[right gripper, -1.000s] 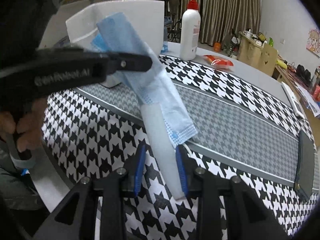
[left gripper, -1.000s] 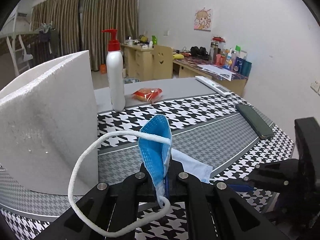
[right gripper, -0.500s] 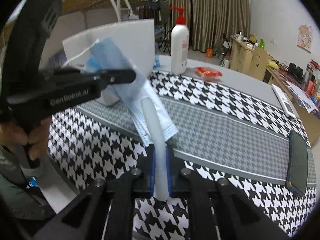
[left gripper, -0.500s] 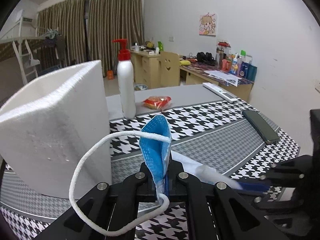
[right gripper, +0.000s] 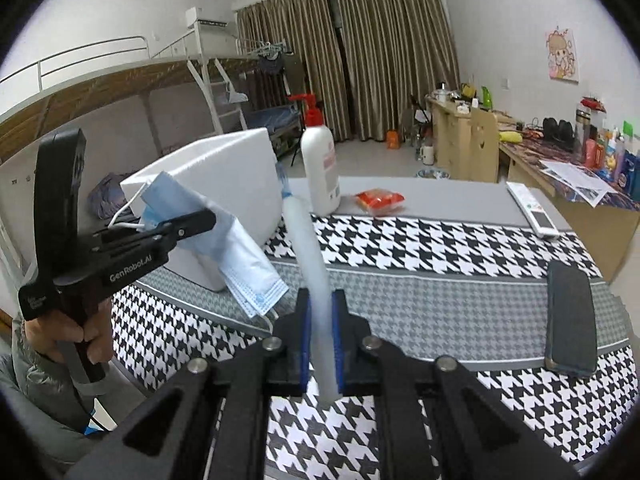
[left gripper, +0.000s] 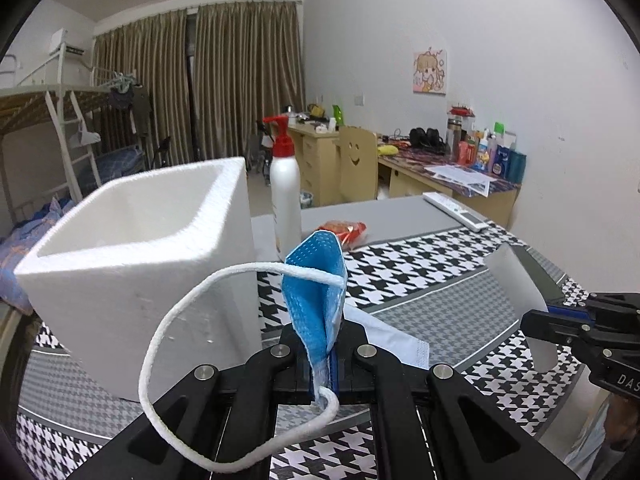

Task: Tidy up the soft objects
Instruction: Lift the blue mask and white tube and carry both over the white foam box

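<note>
Your left gripper (left gripper: 329,364) is clamped tight on the pleated blue disposable face mask (left gripper: 316,304), pinching it at one short end. The mask stands up out of the closed fingertips, folded lengthwise, with its blue side facing you. Its white elastic ear loop (left gripper: 192,364) arcs out to the left of the fingers and curls back underneath them. Seen from your right wrist camera, the same mask (right gripper: 240,256) hangs down past the left gripper (right gripper: 200,220), its free end dangling above the black-and-white houndstooth tablecloth (right gripper: 420,248), not touching it.

Your right gripper (right gripper: 320,340) is closed on a white translucent plastic sleeve (right gripper: 308,256). The jaws have just been closing, and the sleeve now sits squeezed between the blue pads (right gripper: 303,336). It runs straight up and away from the fingertips, with a short stub poking out behind them. Its far end shows a bit of blue; what that is, I cannot tell.

The white foam box (left gripper: 148,248), open at the top, stands just left of and beyond your left fingers. Behind it is the white pump bottle with a red top (left gripper: 285,196). The dark phone (right gripper: 570,316) lies well right of your right fingers.
</note>
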`<state>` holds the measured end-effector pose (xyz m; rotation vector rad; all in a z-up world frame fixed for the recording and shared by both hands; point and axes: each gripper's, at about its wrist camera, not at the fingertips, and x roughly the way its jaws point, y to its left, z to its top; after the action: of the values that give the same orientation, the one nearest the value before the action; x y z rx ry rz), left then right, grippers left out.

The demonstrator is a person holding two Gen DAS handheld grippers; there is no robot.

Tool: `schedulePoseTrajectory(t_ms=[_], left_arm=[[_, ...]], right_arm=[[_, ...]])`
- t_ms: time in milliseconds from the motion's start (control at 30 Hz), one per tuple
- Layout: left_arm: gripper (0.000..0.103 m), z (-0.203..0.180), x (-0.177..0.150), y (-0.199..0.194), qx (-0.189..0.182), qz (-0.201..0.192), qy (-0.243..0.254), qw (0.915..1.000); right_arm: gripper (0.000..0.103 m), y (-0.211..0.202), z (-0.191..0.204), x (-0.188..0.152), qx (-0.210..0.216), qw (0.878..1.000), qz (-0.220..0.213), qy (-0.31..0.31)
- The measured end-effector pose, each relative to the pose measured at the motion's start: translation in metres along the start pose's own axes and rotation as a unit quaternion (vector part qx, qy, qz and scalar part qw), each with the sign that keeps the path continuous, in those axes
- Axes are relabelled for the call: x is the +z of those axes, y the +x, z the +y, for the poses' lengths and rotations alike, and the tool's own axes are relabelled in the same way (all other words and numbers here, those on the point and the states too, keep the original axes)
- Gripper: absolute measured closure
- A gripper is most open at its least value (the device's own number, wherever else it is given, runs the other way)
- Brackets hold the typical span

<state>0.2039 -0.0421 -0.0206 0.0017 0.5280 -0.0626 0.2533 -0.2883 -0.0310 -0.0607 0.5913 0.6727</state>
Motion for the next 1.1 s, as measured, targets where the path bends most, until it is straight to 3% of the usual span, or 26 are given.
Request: schedulePoseTrajectory(t_ms=[1100], left_arm=[[0.099,0.01,0.026,-0.049,-0.024,-0.055,0.015,0.9981]], right_arm=[[0.09,-0.015,0.026,0.023,-0.022,0.997,-0.072,-0.003]])
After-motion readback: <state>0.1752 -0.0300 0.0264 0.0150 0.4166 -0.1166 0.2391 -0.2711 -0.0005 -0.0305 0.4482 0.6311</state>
